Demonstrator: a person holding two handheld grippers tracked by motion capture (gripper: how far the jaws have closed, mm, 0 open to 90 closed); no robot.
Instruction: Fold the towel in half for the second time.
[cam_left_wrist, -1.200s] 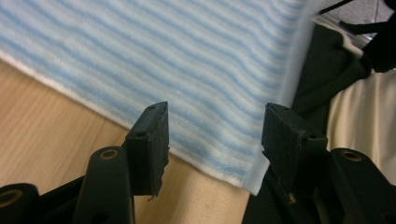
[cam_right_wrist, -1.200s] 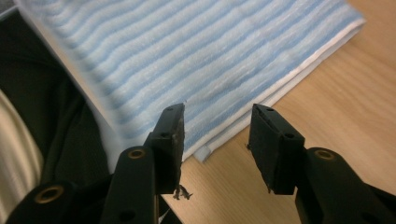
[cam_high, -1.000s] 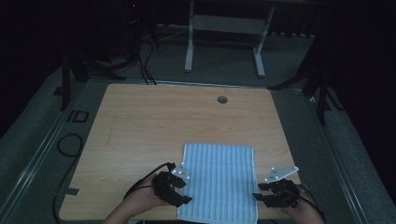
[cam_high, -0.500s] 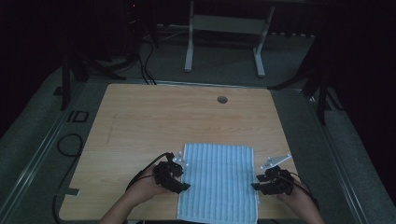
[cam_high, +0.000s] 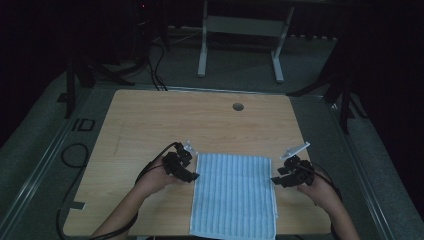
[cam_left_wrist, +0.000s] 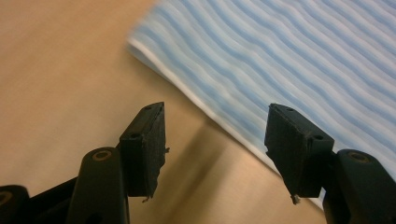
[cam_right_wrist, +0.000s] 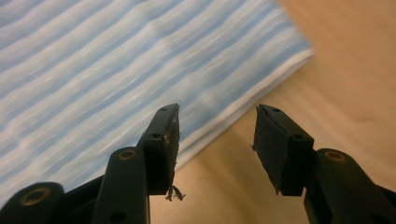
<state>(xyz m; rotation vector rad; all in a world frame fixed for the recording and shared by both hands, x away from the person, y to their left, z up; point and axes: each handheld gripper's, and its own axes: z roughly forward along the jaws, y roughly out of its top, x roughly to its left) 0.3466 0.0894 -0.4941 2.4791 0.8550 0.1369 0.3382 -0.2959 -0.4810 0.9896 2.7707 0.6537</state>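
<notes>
A blue-and-white striped cloth (cam_high: 234, 195) lies flat at the near middle of the wooden table (cam_high: 150, 120). My left gripper (cam_high: 192, 176) is at the cloth's left edge, close to its far corner. Its jaws stand open and have just been opening, with the cloth (cam_left_wrist: 289, 60) hem under one fingertip and bare wood between them (cam_left_wrist: 217, 135). My right gripper (cam_high: 274, 180) is at the right edge. It is open too and has just been opening, straddling the white hem of the cloth (cam_right_wrist: 116, 60) without pressing it (cam_right_wrist: 217, 135).
A round cable hole (cam_high: 238, 106) sits in the far part of the table. A white stand (cam_high: 240, 30) is on the floor behind the table. Cables (cam_high: 75, 150) loop on the floor at the left.
Both hands have slid away from the near edge along the cloth's sides toward its far corners. The cloth has stayed flat.
</notes>
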